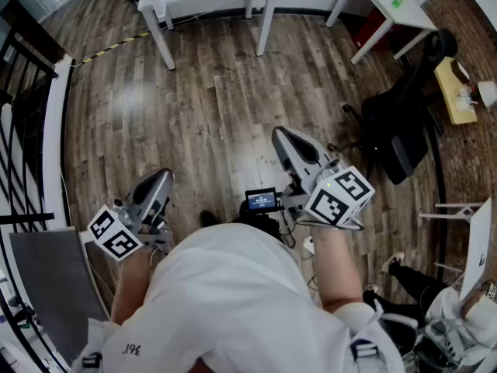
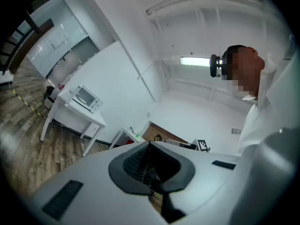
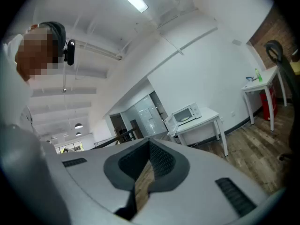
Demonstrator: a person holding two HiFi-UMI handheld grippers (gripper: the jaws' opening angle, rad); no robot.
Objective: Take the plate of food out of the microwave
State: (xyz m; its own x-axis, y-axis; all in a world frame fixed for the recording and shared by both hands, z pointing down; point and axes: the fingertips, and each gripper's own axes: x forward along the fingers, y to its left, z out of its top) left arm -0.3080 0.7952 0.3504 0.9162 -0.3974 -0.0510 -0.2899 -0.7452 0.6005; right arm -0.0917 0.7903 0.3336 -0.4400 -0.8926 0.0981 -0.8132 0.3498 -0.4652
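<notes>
L gripper (image 2: 150, 148) & R gripper (image 3: 149, 146): jaws pressed together, nothing between. Microwave (image 3: 187, 113) sits on white counter (image 3: 208, 122), door open, well apart from both grippers. Plate of food: only a pale shape inside microwave, too small to confirm.

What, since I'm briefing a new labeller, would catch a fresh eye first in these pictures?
Two hand-held grippers with marker cubes stand out: the left gripper and the right gripper, held in front of the person over the wooden floor, jaws together and empty. Across the room, the microwave sits on a white table with its door swung open, far from either gripper.
</notes>
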